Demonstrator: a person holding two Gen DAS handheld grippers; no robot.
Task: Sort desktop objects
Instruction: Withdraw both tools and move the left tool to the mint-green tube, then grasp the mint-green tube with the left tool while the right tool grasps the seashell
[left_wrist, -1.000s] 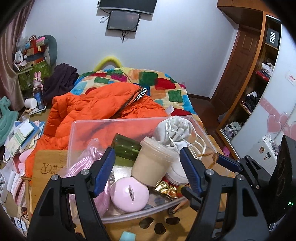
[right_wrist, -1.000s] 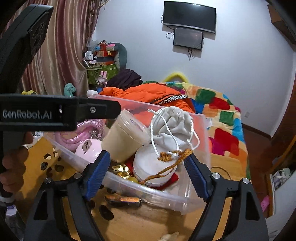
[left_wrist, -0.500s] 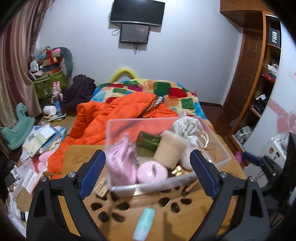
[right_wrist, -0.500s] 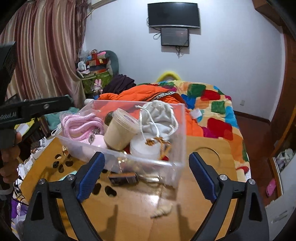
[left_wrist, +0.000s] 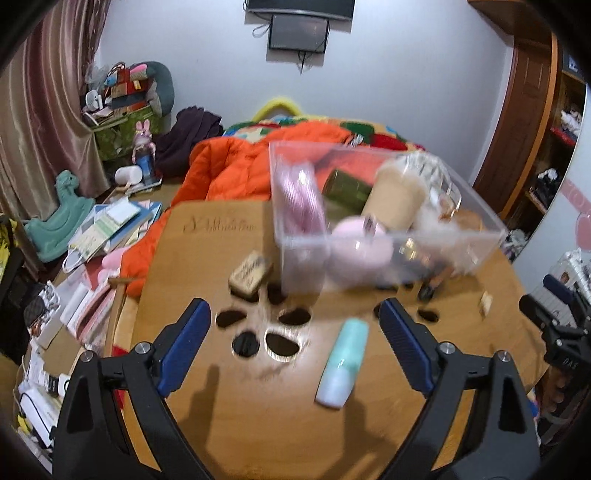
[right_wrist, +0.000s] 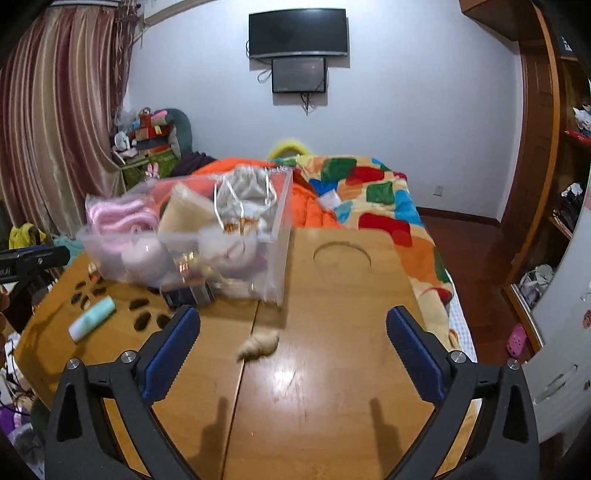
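A clear plastic bin (left_wrist: 484, 236) (right_wrist: 277, 273) stands on the wooden table, filled with a pink rope, a pink round case, a beige lidded cup (left_wrist: 397, 192), a green jar and a white drawstring bag (right_wrist: 247, 192). A mint tube (left_wrist: 343, 363) (right_wrist: 92, 319) lies on the table in front of the bin. A tan block (left_wrist: 249, 273) lies left of the bin, a small tan shell-like piece (right_wrist: 258, 345) nearer the right gripper. My left gripper (left_wrist: 295, 349) and right gripper (right_wrist: 291, 352) are open and empty, held back above the table.
The table (right_wrist: 332, 387) has paw-shaped cut-outs (left_wrist: 280, 341) and a round recess (right_wrist: 341, 254). A dark object (right_wrist: 188, 295) lies against the bin's front. A bed with an orange jacket (left_wrist: 240, 170) lies behind. Books and clutter sit left of the table.
Both grippers have pulled back and away from the bin, which now looks smaller and farther. The mint tube, tan block and shell-like piece have come into view.
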